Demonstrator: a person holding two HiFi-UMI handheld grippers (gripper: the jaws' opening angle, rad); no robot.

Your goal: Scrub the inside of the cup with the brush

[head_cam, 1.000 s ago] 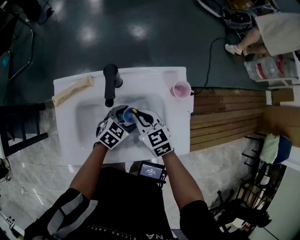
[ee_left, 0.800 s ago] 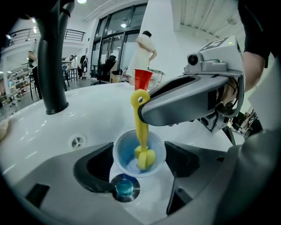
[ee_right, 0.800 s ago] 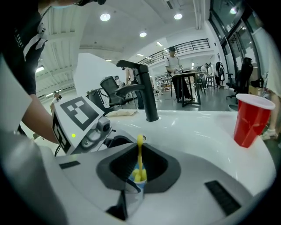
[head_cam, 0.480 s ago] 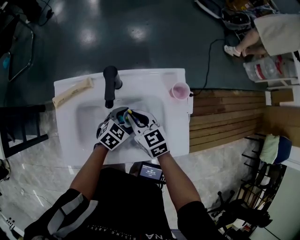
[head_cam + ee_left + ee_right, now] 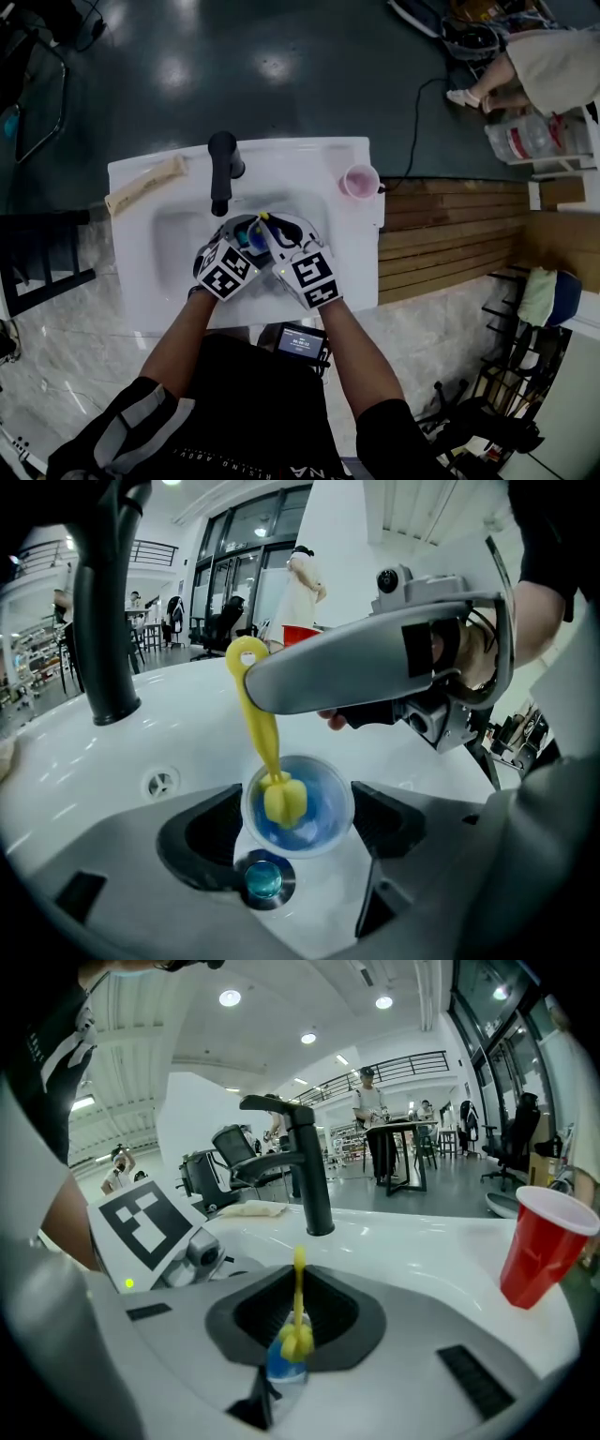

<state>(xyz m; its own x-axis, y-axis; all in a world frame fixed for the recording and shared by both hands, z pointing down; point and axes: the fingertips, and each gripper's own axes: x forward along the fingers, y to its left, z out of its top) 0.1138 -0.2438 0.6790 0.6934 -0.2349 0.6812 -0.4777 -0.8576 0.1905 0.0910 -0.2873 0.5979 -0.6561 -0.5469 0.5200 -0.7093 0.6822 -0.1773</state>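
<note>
- Over the sink (image 5: pixel 141 281) basin, both grippers meet just in front of the faucet (image 5: pixel 221 169). Its spout overhangs the far side, so you have more open room toward your body.
- Left gripper (image 5: pixel 242 234): the jaws pinch the blue cup (image 5: pixel 328 813) from both sides, with its mouth tilted up toward the right gripper (image 5: pixel 272 228).
- Right gripper: the jaws are pressed onto the upper handle of the yellow brush (image 5: pixel 255 705).
- Red cup (image 5: pixel 361 180): it stands well apart at the sink's right rear corner and is no obstruction.
- Brush axis: it runs steeply down into the cup mouth, and the head sits inside, toward one side wall. Drive your strokes along that axis.
</note>
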